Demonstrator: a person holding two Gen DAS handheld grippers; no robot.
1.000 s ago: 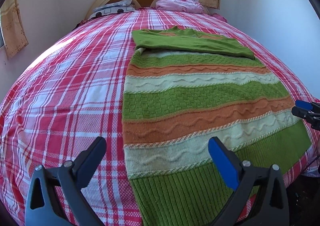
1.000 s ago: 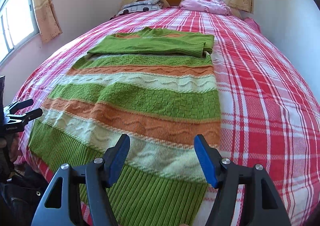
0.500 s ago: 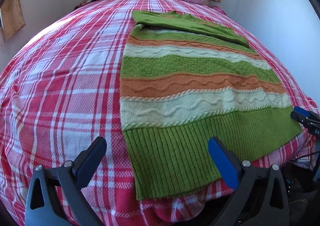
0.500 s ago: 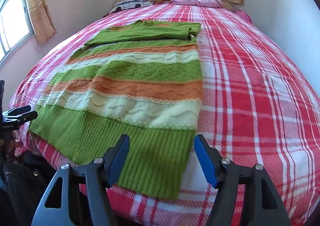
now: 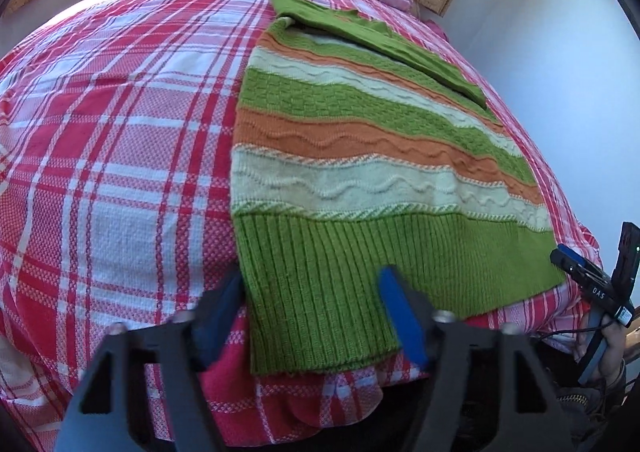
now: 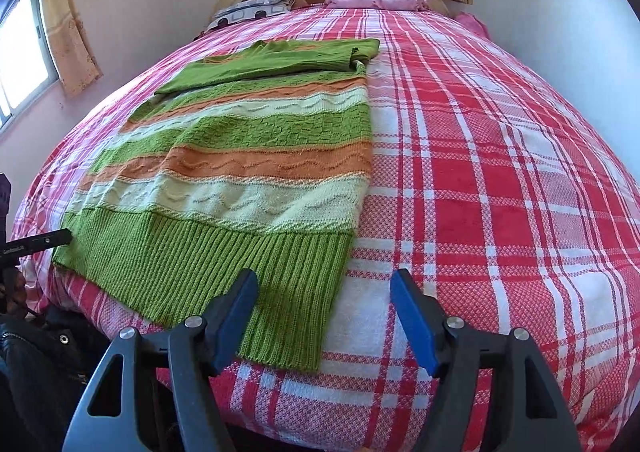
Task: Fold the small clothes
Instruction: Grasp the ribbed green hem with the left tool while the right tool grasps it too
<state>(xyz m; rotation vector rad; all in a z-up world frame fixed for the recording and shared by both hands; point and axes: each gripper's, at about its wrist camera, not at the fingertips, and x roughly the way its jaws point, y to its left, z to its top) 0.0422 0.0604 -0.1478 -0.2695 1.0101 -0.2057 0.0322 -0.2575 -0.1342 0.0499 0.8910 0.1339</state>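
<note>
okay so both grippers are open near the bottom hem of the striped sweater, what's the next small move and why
Probably ease both down onto the ribbed green hem and close on its two corners. The left hand-held gripper and right hand-held gripper are both open and hold nothing, each straddling a corner of the hem. The striped sweater lies flat on the plaid bedspread, sleeves already folded across the top.

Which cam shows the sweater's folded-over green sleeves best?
Right wrist. The folded green sleeves lie broadside across the sweater top, unobstructed. The left wrist view shows them foreshortened into a thin diagonal strip.
</note>
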